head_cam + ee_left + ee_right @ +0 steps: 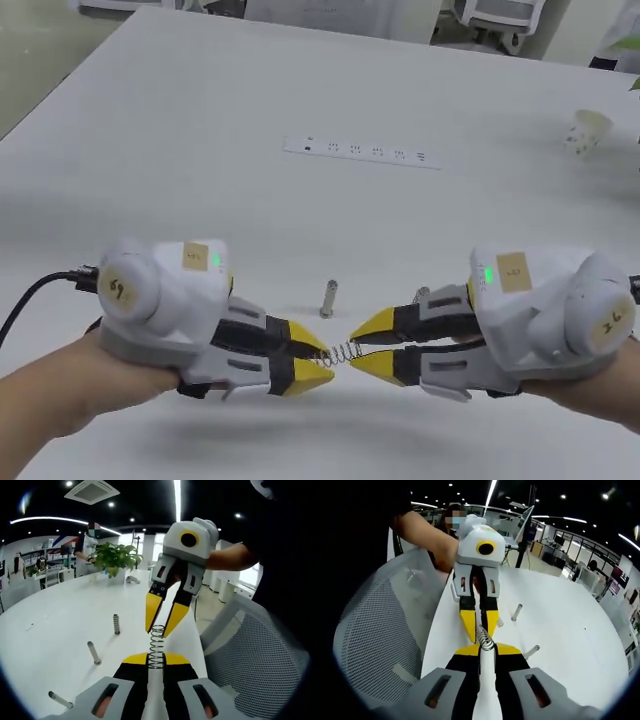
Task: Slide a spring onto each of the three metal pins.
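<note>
A small steel spring (343, 352) spans the gap between my two grippers, just above the white table (200, 150). My left gripper (328, 362) is shut on one end and my right gripper (352, 350) on the other. In the left gripper view the spring (156, 645) rises from my left gripper (156, 660) to the right gripper (159, 627). An upright bare pin (328, 298) stands just behind the spring, and a second pin (421, 295) peeks over the right gripper. One pin (116, 624) wears a spring; two pins (93, 652) (60, 699) are bare.
A white power strip (362, 152) lies mid-table and a paper cup (587, 132) stands far right. A black cable (30, 295) trails from the left gripper. A mesh chair (250, 645) stands by the table edge; a potted plant (115, 557) stands at the far end.
</note>
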